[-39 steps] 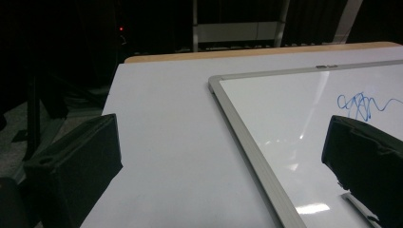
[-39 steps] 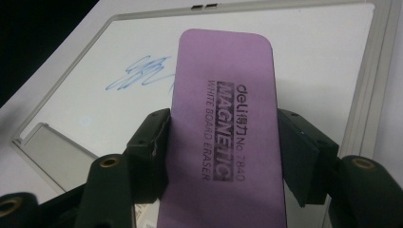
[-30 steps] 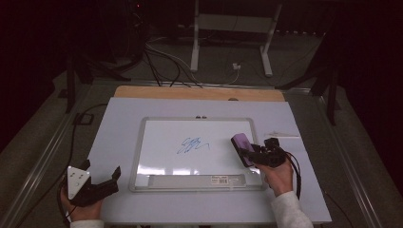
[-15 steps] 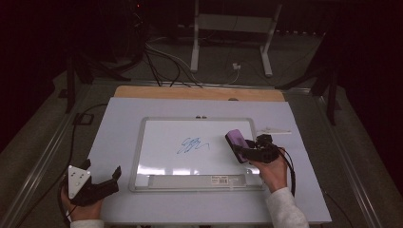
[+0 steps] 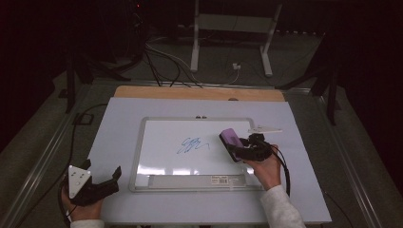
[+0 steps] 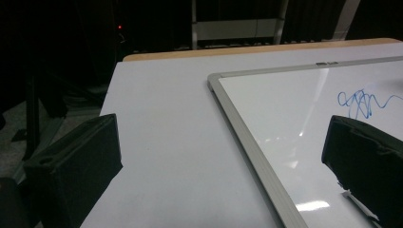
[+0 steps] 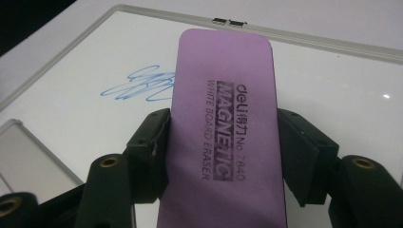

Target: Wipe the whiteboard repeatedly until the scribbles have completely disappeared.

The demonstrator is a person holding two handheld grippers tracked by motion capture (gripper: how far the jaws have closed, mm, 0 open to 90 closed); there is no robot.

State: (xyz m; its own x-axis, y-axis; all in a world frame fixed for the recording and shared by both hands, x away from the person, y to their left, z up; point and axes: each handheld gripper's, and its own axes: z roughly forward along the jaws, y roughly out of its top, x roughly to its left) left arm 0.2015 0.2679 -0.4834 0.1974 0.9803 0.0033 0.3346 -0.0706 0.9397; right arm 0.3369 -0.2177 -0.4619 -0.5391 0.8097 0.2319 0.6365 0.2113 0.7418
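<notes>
One whiteboard, one purple eraser, one blue scribble, two grippers. Whiteboard lies flat on white table. Right gripper clamped on the eraser's long sides, holding it over the board's right part, just right of the scribble; whether it touches the board, can't tell. Left gripper at table's near-left corner, jaws wide apart, nothing between them, just left of the board frame.

Right gripper view shows eraser print: "deli MAGNETIC WHITE BOARD ERASER No 7840", unreadable in high view. Scribble beyond it, partly hidden by the eraser's left edge. Left gripper view shows board's far-left corner and scribble, right jaw covering its lower part.

Around: white flat piece on the table by the board's right edge, metal stand and cables on floor behind.
</notes>
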